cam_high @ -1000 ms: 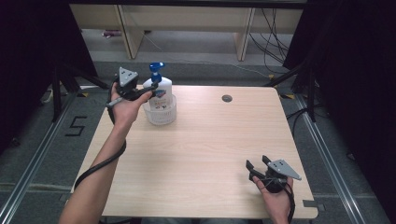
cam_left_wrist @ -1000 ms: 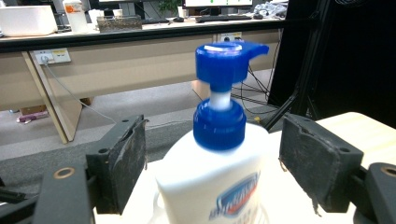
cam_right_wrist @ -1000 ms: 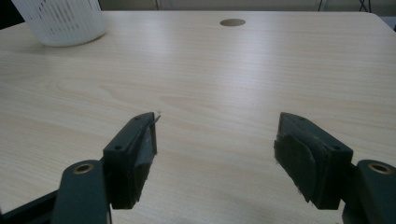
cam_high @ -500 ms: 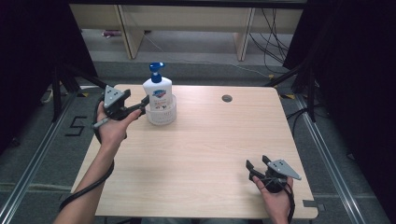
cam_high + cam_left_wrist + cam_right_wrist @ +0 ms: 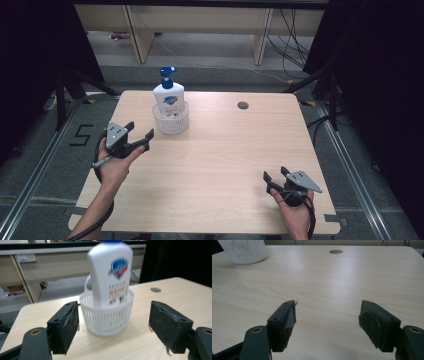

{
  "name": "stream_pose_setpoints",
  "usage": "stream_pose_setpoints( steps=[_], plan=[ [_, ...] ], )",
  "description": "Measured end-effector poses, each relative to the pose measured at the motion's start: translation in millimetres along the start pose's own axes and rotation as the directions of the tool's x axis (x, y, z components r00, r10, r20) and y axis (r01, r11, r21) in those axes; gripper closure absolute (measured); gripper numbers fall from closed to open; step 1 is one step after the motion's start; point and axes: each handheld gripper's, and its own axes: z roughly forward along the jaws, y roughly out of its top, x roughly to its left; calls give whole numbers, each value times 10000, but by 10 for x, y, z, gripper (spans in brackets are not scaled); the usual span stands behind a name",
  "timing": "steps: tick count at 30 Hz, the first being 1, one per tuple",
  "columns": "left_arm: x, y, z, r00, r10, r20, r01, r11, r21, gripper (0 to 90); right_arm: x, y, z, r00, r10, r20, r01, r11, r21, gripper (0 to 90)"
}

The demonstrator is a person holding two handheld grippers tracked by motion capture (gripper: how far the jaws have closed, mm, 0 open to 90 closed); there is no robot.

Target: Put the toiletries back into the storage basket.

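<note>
1. The bottle (image 5: 168, 97) stands upright in the white basket (image 5: 171, 121) near the far left of the bench (image 5: 225, 160); in the left gripper view its label faces the camera.
2. The left tongs (image 5: 139, 136) are released, jaws spread wide, holding nothing. They sit just beside the basket on its near left, apart from it, and in the left gripper view the basket (image 5: 107, 315) sits framed between the two jaws.
3. The right tongs (image 5: 274, 177) are likewise released and empty, resting low at the near right of the bench, well apart from the basket.
4. The step in hand looks like the bottle set down in the basket and the left tongs clear of it. To finish it well, the left hand should keep the jaws spread and level, so neither pad clips the basket's thin rim.
5. The risk is a knock: the bottle is tall and the basket light, so a sideways touch could slide or tip both.
6. If another grip is wanted, the bottle's body above the rim is the firmer place than the slotted wall.
</note>
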Motion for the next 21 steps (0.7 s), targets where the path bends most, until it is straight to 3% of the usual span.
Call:
stream_pose_setpoints(
  steps=[5, 7, 8, 9, 11, 12, 13, 21],
  plan=[
    [7, -296, -96, 10000, 37, 22, -38, 9999, 165, 254, -16, 0, 8, 9999, -166, 34, 166, 9998, -72, 302],
    [15, -408, -127, 10000, 1, -14, -1, 9998, 202, 258, 11, -3, 9, 10000, 65, 5, -65, 10000, -67, 302],
    [17, -464, -136, 10000, 4, -28, -3, 9997, 225, 259, -7, -3, 15, 9997, -215, 72, 216, 9997, -139, 302],
    [16, -520, -144, 10000, -58, -40, 59, 9996, 285, 260, 5, -5, 15, 10000, -58, 64, 59, 9999, -106, 302],
    [9, -656, -160, 10000, -8, -83, 11, 9991, 435, 261, -17, -1, 20, 9993, -355, 125, 357, 9992, -153, 302],
    [4, -698, -166, 9999, -52, -135, 58, 9989, 464, 265, -14, 1, 11, 9996, -281, 59, 281, 9995, -132, 302],
    [4, -698, -166, 9999, -52, -135, 58, 9989, 464, 265, 7, -4, 11, 10000, 23, 16, -23, 10000, -93, 302],
    [-9, -794, -186, 9997, -62, -250, 74, 9987, 496, 263, 9, -4, 15, 10000, 50, 11, -50, 9999, -89, 301]
  ],
)
